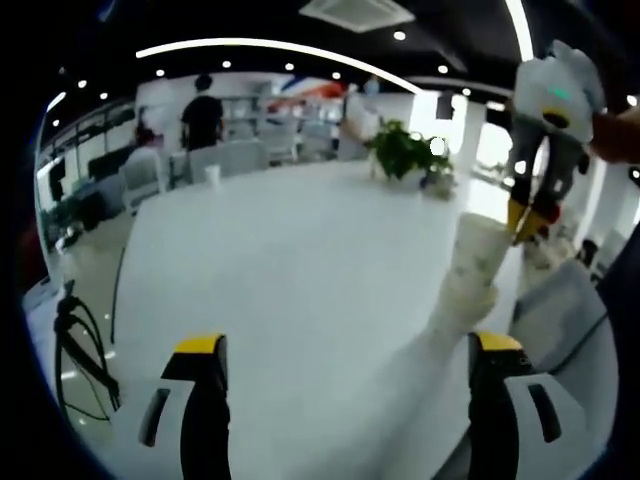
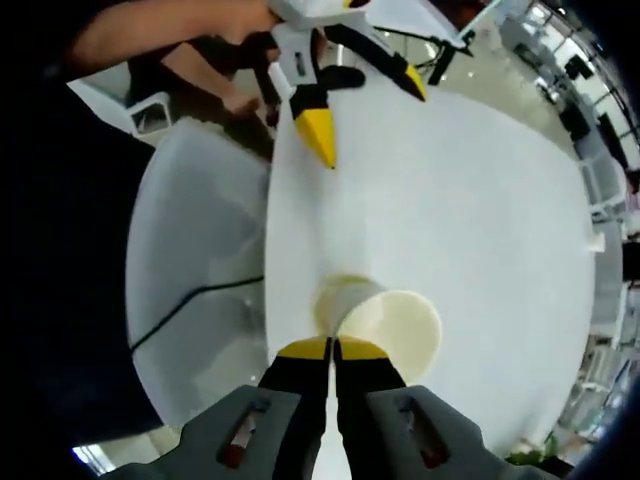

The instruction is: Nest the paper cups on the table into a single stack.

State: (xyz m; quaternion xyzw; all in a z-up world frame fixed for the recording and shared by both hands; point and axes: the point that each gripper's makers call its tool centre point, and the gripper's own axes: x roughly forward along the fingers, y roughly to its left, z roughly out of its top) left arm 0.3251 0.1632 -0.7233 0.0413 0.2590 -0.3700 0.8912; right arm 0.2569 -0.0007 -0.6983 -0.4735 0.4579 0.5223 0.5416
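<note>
Large white table [image 1: 290, 270] spans left gripper view; same white surface [image 2: 470, 190] in right gripper view. White chair [image 2: 195, 270] tucked at table edge. Green potted plant [image 1: 403, 150] at far side, single small white cup [image 1: 212, 177] well apart near far edge. Stack of white paper cups [image 1: 470, 275] stands on table near right edge. Left gripper [image 1: 345, 350] over table, jaws wide apart, nothing between. Right gripper [image 2: 333, 349] above stack, yellow tips pinched on rim of top cup [image 2: 385, 320].
</note>
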